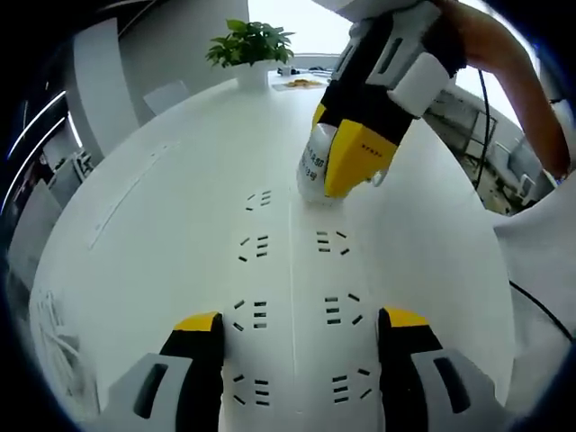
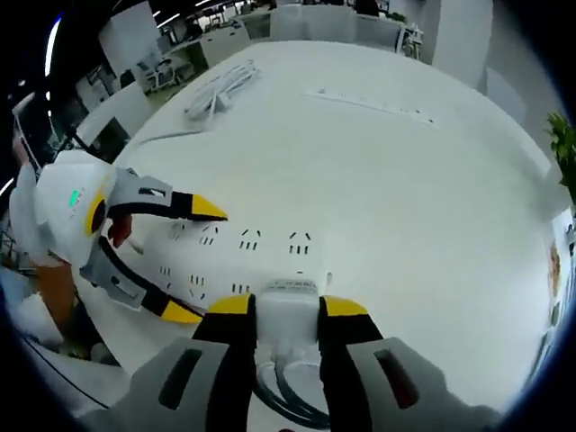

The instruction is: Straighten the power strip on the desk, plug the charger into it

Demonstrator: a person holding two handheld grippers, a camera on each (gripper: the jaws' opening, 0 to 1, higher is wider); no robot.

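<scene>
The white power strip (image 1: pixel 292 306) is seen lying flat on the white desk (image 1: pixel 162 207), its far end reached by the charger (image 1: pixel 315 171), which is clenched between the jaws of the right hand-held gripper (image 1: pixel 346 171) and set against the strip's top face. The left hand-held gripper (image 1: pixel 297 337) is held released, its yellow-tipped jaws spread on either side of the strip's near end. A potted plant (image 1: pixel 252 45) is seen at the desk's far edge.

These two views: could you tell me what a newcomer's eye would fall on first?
The right gripper grips a white charger over the far sockets of the white power strip on the desk. The left gripper straddles the strip's near end, jaws apart. A potted plant stands at the desk's far edge.
</scene>
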